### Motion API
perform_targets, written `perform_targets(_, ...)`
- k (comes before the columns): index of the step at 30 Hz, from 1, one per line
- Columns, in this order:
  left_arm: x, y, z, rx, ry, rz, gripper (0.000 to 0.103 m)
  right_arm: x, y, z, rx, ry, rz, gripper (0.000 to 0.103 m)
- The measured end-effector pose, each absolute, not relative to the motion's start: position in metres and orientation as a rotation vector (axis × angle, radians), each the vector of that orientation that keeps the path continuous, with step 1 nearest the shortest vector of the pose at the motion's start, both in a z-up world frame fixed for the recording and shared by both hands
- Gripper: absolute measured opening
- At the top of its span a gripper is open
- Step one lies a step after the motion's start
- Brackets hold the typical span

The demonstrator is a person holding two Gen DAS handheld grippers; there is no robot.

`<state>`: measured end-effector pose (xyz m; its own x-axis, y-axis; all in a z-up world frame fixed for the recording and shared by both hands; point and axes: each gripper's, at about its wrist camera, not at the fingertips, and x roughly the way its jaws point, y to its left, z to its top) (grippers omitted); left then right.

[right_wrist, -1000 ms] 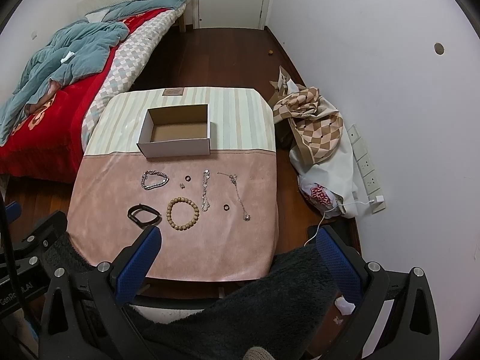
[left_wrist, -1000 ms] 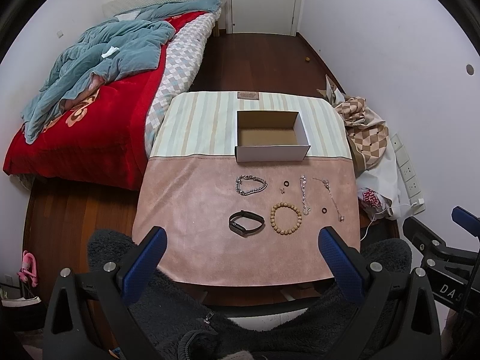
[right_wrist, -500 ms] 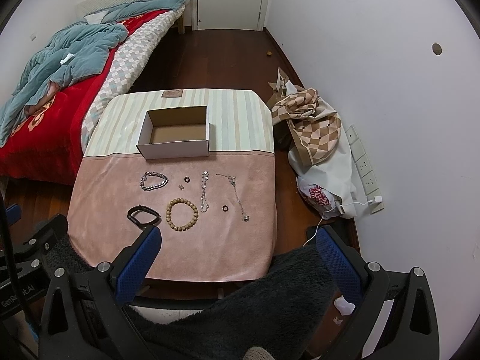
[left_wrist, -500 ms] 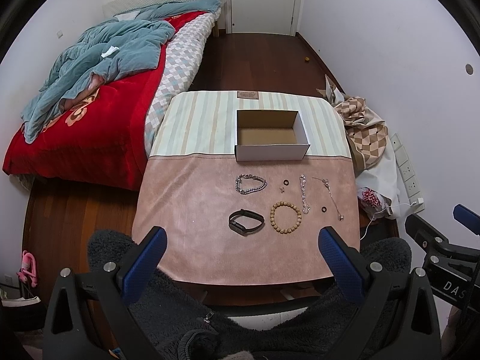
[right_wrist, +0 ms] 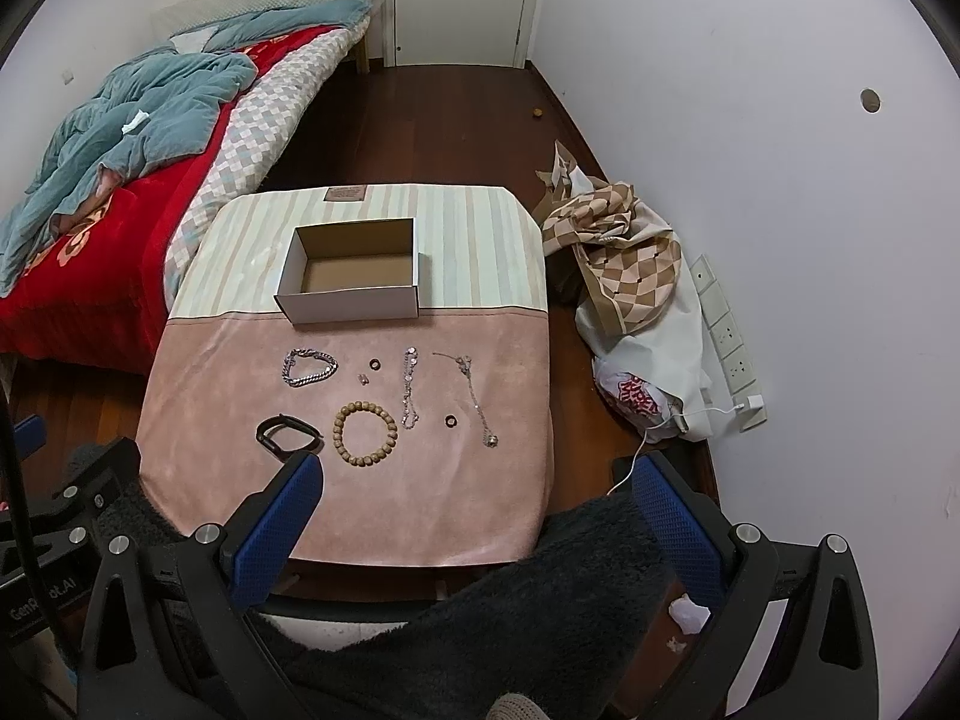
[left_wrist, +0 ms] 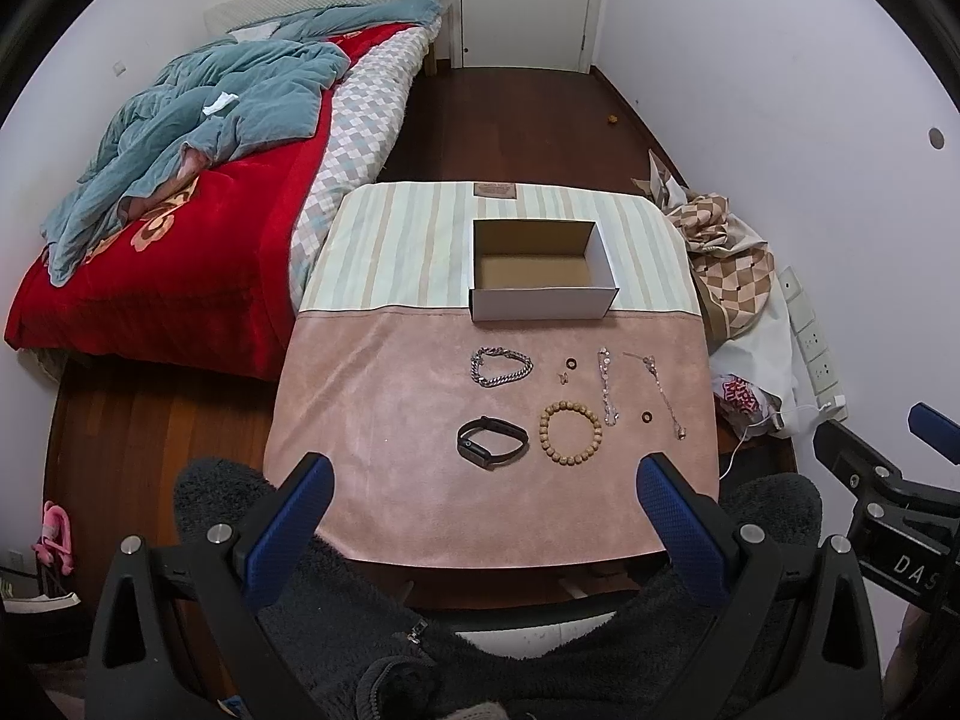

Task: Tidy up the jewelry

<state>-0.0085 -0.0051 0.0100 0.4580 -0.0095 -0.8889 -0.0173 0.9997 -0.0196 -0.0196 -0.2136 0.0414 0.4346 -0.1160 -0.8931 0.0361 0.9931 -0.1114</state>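
An empty white cardboard box (left_wrist: 543,303) (right_wrist: 354,305) stands open on the table's striped far half. On the pink near half lie a silver chain bracelet (left_wrist: 501,366) (right_wrist: 309,367), a black band (left_wrist: 492,441) (right_wrist: 288,437), a wooden bead bracelet (left_wrist: 570,433) (right_wrist: 365,433), a silver chain (left_wrist: 607,385) (right_wrist: 409,387), a thin necklace (left_wrist: 663,393) (right_wrist: 477,396), two small dark rings (left_wrist: 570,364) (left_wrist: 647,417) and a tiny charm (left_wrist: 563,377). My left gripper (left_wrist: 483,480) is open and empty above the table's near edge. My right gripper (right_wrist: 477,480) is open and empty, likewise.
The table (left_wrist: 420,480) stands between a bed with a red cover and blue quilt (left_wrist: 198,138) on the left and a pile of checked cloth and bags (left_wrist: 729,264) by the right wall. Grey fleece clothing (left_wrist: 480,630) lies below both grippers.
Both grippers have drifted slightly; the right gripper view has moved a little closer to the table. The jewelry and box have not moved.
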Motion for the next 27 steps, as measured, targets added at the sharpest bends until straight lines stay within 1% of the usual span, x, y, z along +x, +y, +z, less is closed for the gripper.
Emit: perform_targets(27, -0.0133, -0.0018, 0.0155, -0.034, 1.086, -0.001, 0.103, -0.0273, -0.2074, 0.0509, -0.1, 1.094, -0.096, 0.103)
